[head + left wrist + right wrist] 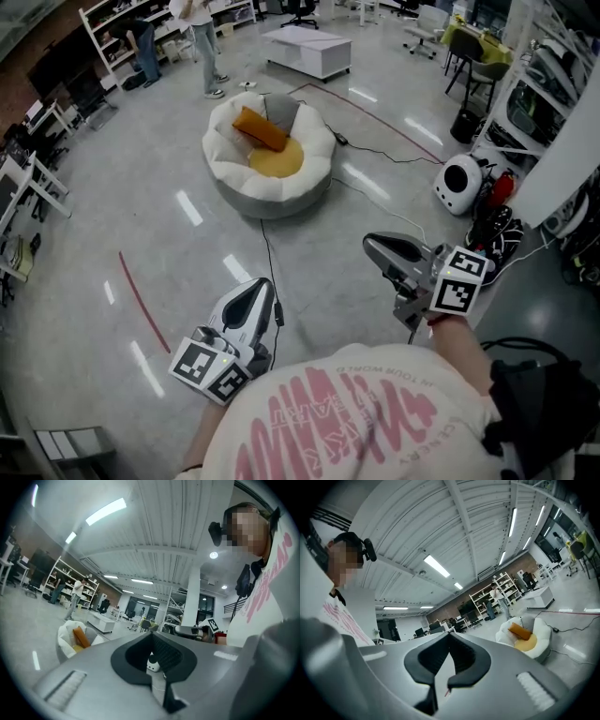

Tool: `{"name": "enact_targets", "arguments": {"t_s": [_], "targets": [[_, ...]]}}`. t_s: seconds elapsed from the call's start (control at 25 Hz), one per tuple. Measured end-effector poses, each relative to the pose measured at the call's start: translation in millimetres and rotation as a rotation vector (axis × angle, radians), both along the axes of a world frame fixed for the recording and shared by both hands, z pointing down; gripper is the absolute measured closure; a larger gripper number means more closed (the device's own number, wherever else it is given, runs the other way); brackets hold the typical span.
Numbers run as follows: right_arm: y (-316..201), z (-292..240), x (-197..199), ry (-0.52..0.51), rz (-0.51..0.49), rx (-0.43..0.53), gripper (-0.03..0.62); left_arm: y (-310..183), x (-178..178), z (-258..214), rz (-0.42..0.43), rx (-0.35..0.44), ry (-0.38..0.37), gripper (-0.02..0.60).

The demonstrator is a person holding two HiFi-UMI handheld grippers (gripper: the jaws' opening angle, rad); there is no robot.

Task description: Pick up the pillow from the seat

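The pillow [261,128] is orange and oblong, lying tilted on the far part of the round white seat [225,176], just above a yellow cushion [277,159] and beside a grey one [280,112]. Open grey floor [187,246] lies between the seat and the grippers, crossed by a black cable [265,248]. The left gripper [266,287] and right gripper [371,246] hang near, well apart from the seat, with their jaws pressed together and holding nothing.
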State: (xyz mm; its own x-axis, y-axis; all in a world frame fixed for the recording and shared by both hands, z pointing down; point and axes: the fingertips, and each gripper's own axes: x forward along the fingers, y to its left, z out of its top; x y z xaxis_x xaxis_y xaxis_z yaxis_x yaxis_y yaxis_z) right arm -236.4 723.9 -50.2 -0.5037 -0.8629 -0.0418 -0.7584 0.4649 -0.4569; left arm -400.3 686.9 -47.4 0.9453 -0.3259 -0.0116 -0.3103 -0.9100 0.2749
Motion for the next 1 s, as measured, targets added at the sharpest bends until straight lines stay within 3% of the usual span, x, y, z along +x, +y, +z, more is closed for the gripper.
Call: {"name": "enact_targets", "arguments": {"t_s": [0.12,0.32,0.44,0.64,1.0], "targets": [[3,20,-5,0.013,-0.007,-0.025,0.588,8,9,14,0.030,0.009,-0.002,0.566],[4,41,5,0.049,0.026,-0.048,0.588,6,18,33,0.038,0.049,-0.081,0.566],[-28,44,2,0.016,0.041,-0.072,0.588,-20,7,35,0.052,0.026,-0.076,0.566],[-83,44,17,-0.006,0.020,-0.067,0.588,-71,4,36,-0.013,0.016,-0.099,0.566],[-185,19,79,0.074,-0.037,-0.007,0.588,-169,65,12,-0.064,0.042,-0.090,0.566]]}}
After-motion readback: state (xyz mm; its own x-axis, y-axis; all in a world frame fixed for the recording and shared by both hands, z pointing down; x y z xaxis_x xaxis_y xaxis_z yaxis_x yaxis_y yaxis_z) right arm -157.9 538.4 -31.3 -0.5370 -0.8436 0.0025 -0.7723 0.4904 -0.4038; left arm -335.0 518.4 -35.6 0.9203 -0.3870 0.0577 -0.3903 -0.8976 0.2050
